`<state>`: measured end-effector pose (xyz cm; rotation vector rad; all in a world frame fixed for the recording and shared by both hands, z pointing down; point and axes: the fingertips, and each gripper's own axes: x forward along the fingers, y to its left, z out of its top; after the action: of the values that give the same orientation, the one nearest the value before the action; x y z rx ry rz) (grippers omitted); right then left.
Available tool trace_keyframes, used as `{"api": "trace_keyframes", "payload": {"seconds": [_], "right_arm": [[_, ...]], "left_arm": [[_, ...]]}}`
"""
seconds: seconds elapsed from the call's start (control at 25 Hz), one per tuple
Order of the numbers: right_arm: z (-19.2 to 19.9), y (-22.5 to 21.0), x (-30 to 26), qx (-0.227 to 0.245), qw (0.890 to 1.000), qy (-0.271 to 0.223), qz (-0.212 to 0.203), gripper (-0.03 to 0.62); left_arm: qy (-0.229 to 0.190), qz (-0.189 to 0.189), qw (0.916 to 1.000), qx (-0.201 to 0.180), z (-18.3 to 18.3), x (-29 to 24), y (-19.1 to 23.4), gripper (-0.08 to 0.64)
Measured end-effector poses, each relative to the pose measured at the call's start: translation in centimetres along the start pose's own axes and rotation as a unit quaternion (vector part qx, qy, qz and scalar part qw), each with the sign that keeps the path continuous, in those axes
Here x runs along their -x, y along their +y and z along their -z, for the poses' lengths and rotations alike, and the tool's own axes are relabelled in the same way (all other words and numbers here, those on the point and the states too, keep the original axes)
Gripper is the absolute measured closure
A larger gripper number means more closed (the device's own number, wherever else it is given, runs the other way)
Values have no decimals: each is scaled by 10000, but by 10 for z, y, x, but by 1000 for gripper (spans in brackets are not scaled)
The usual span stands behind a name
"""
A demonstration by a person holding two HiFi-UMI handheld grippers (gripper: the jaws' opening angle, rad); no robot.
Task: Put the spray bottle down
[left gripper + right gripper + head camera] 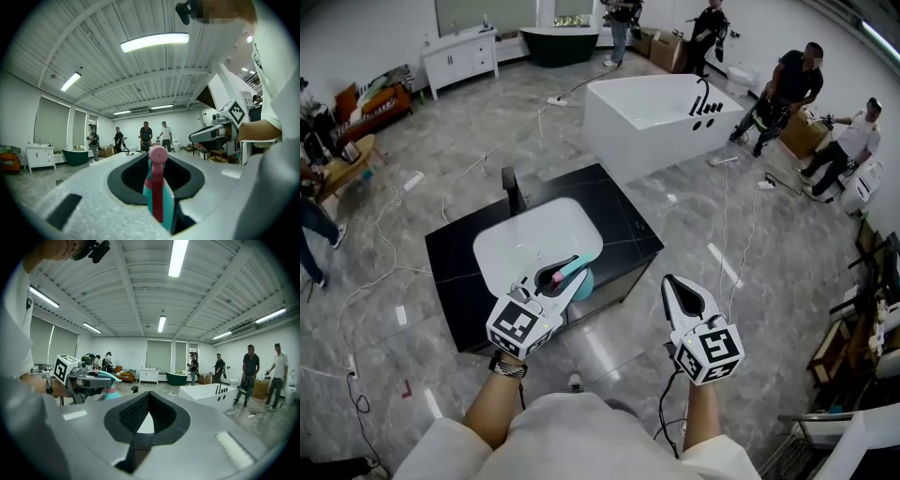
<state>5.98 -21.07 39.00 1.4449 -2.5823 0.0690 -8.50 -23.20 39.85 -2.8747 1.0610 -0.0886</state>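
Spray bottle (157,187), teal w/ pink head, is clamped in our L gripper (574,272), in the air by the near rim of the white basin (502,242) on the black counter (623,225). R gripper (672,284) is pinched closed w/ nothing in it, well to the side. We reckon we're mid-carry. Next: lower it upright onto the counter, then let go.

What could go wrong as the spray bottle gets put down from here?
1. The left gripper holds the spray bottle about over the near rim of the sink; set on that curved bowl, it may tip or slide.
2. The black counter shows only a narrow strip at its near edge, so the bottle could fall to the floor.
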Motion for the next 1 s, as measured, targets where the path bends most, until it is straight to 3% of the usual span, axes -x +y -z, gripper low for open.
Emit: {"api": "trace_keyframes", "payload": {"seconds": [0.52,1.0], "right_arm": [[24,-45,-14,-245,9986,215,415,586],[49,-132,-34,-523,9945,392,821,586]], "left_arm": [[90,473,9987,-192,13,-76,4,471],[237,580,9980,-41,48,-177,16,471]]}}
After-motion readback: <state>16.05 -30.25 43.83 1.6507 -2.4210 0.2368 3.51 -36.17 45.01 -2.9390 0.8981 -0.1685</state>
